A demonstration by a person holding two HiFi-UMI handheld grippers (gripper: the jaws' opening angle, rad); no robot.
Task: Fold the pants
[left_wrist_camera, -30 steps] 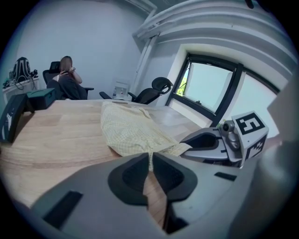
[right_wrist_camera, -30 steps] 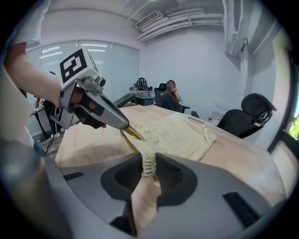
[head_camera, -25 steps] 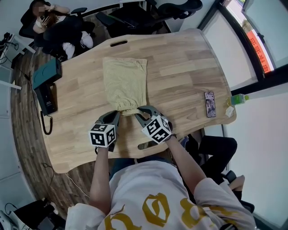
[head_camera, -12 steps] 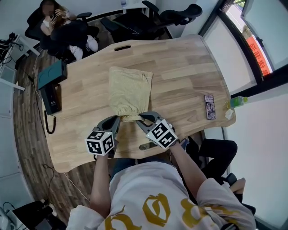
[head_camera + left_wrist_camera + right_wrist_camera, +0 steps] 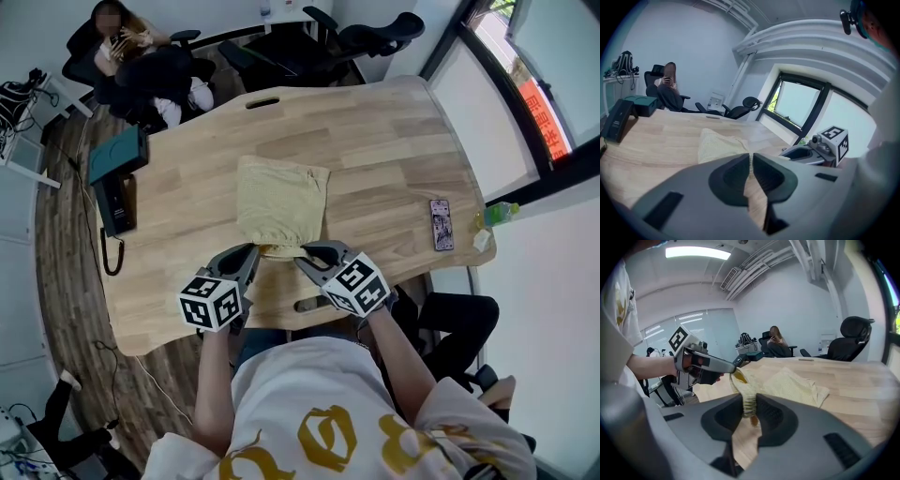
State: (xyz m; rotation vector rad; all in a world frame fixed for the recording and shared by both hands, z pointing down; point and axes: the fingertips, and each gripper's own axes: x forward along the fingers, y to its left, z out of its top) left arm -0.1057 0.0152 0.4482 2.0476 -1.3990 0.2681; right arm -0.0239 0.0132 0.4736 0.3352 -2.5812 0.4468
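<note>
Pants (image 5: 279, 204), pale yellow, are spread flat on the wooden table (image 5: 394, 141) about mid-board. The gathered ribbed end at the near edge is lifted off the wood and strung between the two grippers. For a clean fold, both pinched corners should be carried up and over together at equal height. They should be held far enough apart that the band is taut, so the near half can be laid square on the far half w/o skew. Release is best made only once the edges are lined up. Left gripper (image 5: 251, 255): jaws almost fully together, only a slit between them. A thin edge of cloth is probably nipped at the tips; this is hard to make out in its own view, but the right gripper view shows its tip on the band. Right gripper (image 5: 309, 251): jaws set somewhat wider and closed on the bunched ribbed band, which is seen squeezed between them. A phone (image 5: 439, 223) lies well apart, toward the table's right side.
</note>
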